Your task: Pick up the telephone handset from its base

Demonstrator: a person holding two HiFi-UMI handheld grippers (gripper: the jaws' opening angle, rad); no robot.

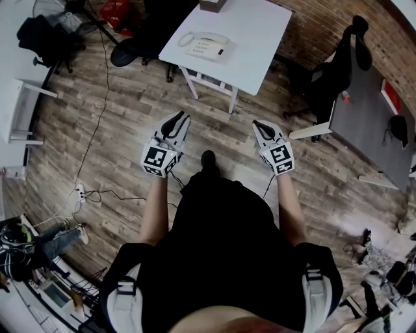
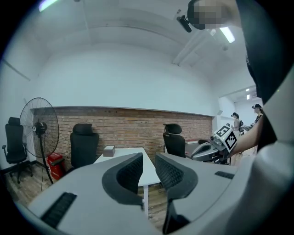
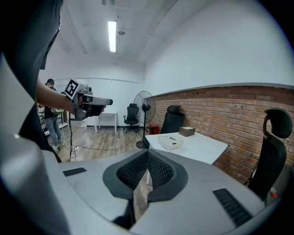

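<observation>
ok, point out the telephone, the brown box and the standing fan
telephone [image 1: 207, 47]: head view, on its keypad face.
brown box [image 3: 187, 131]: right gripper view, on its side face.
standing fan [image 2: 40, 127]: left gripper view, on the hub.

Ceiling tubes [image 3: 111, 36] light your room evenly and brightly, with a pale sheen on the wooden floor [image 1: 348, 224]. Each view bows strongly toward its edges, and your corners fall dark.

White table [image 1: 260, 39] near brick wall [image 2: 128, 121]; small box [image 1: 212, 5] at table's far edge; standing fan [image 2: 39, 126]; black office chair [image 2: 84, 142].
</observation>
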